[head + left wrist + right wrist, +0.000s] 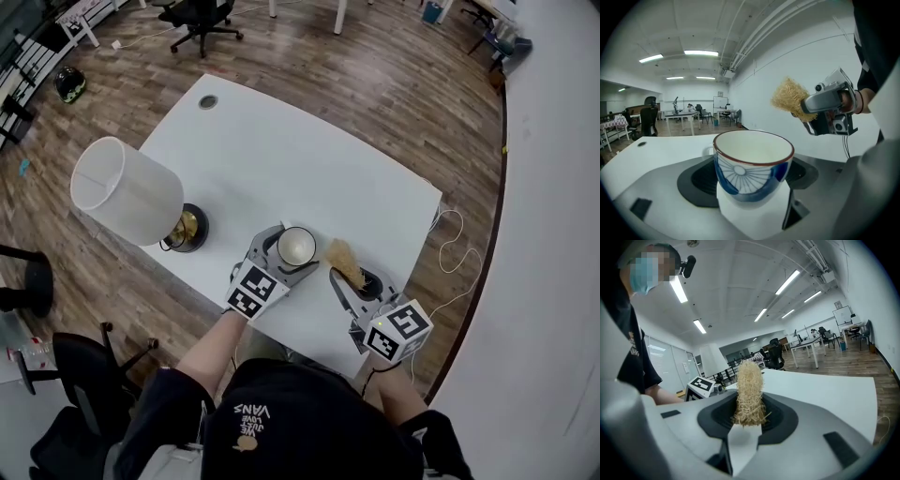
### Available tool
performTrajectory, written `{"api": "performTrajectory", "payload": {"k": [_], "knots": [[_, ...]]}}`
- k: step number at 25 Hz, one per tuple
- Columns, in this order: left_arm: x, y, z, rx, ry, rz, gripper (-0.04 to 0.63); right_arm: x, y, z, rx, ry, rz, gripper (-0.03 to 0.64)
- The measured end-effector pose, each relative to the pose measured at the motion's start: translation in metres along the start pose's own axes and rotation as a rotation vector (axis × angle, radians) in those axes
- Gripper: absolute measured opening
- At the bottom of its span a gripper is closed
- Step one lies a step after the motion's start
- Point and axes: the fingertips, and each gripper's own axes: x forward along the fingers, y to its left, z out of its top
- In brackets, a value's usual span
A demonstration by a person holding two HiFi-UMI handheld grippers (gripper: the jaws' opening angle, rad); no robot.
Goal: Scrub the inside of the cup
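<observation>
Head view | left gripper [289,253] clamps cup [297,245] | right gripper [354,279] grips scrubber [342,260] just beside

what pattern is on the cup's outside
The cup is white with blue patches, a line-drawn sunburst and a red-brown rim; best in left gripper view.

I see a black short-sleeved T-shirt [309,427] with pale lettering — my grey left gripper [294,249] and right gripper [354,277] carry white black-marked cubes [251,289] [401,328].
</observation>
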Motion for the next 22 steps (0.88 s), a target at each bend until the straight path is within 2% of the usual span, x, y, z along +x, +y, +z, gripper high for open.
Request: {"api": "performTrajectory", "payload": {"k": [7, 12, 18, 22], "knots": [[-0.027, -0.011, 0.028, 0.047, 0.031, 0.054, 0.394, -0.015, 0.017, 0.016, -0.027, -0.034, 0.05, 0.1], [-0.039, -0.026, 0.051, 0.131, 0.043, 0.086, 0.394, -0.026, 0.031, 0.026, -0.069, -0.041, 0.09, 0.1], [-0.042, -0.037, 0.058, 0.242, 0.1, 0.117, 0.396, -0.031, 0.041, 0.026, -0.136, -0.003, 0.146, 0.1], [-0.043, -0.042, 0.056, 0.293, 0.132, 0.128, 0.396, -0.025, 0.049, 0.022, -0.205, 0.071, 0.203, 0.1]]}}
